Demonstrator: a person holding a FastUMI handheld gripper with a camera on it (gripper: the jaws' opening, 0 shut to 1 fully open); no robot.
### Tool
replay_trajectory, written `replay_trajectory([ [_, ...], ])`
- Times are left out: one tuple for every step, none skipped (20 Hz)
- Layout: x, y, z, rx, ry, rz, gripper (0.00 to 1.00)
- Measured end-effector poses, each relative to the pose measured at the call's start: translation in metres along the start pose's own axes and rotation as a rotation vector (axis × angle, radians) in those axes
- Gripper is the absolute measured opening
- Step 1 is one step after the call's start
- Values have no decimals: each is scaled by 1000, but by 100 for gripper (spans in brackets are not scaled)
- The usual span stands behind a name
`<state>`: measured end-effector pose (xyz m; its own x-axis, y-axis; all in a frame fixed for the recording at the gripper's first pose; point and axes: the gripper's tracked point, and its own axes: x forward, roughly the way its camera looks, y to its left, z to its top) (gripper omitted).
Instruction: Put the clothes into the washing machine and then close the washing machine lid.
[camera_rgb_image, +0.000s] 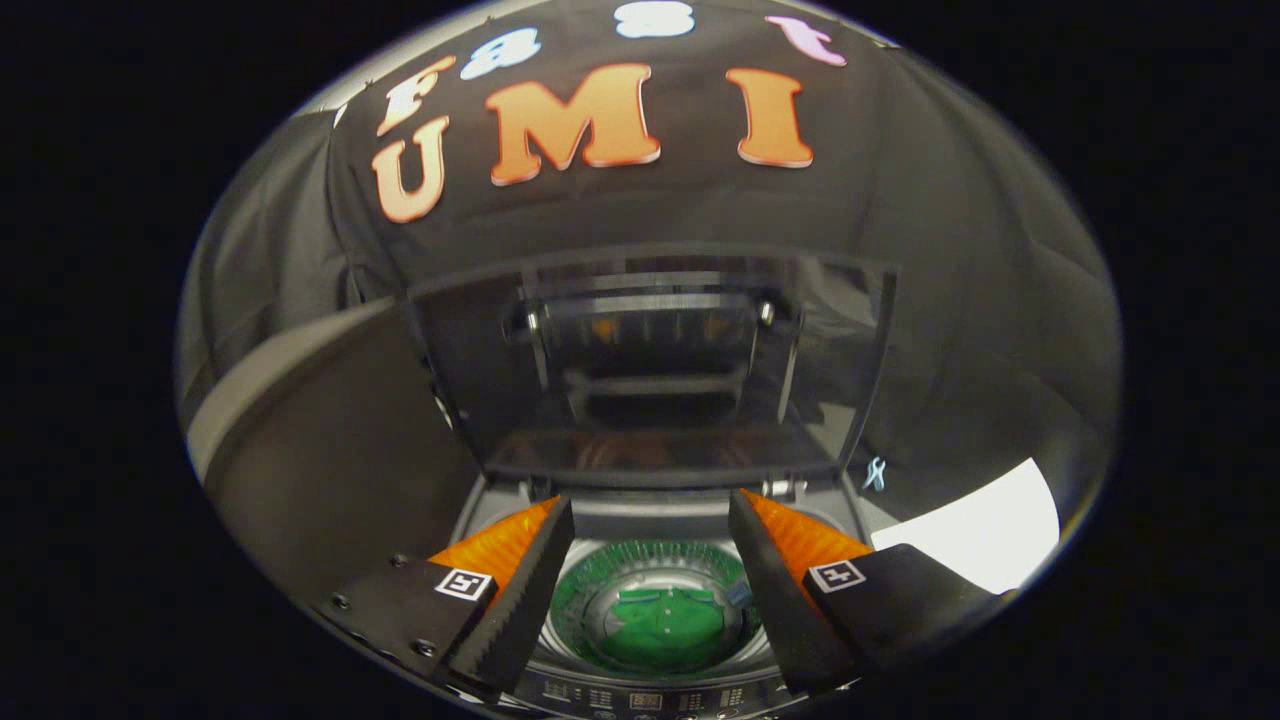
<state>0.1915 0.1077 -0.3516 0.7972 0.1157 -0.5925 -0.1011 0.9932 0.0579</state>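
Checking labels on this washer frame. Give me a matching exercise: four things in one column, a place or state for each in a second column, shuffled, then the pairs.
Things:
1. lid
2. drum
3. gripper
4. control panel

Places or states:
A. open, nothing between the fingers
B. raised, standing up behind the opening
C. along the washer's near edge, below the fingers
D. seen between the fingers, green at the bottom

Pairs: 1-B, 2-D, 3-A, 4-C
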Motion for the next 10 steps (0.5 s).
replay_trajectory([
  [-9,2,21,12,-44,2,99],
  [-18,1,39,16,-83,1,99],
  [-27,2,58,17,-122,0,99],
  [-37,6,76,14,-154,-2,99],
  [-45,6,90,12,-176,-4,99],
  [-52,8,106,18,-193,-2,99],
  [-57,11,119,25,-214,9,99],
  [-55,11,134,28,-228,15,99],
  [-51,6,150,26,-239,12,99],
  [-47,2,164,27,-244,7,99],
])
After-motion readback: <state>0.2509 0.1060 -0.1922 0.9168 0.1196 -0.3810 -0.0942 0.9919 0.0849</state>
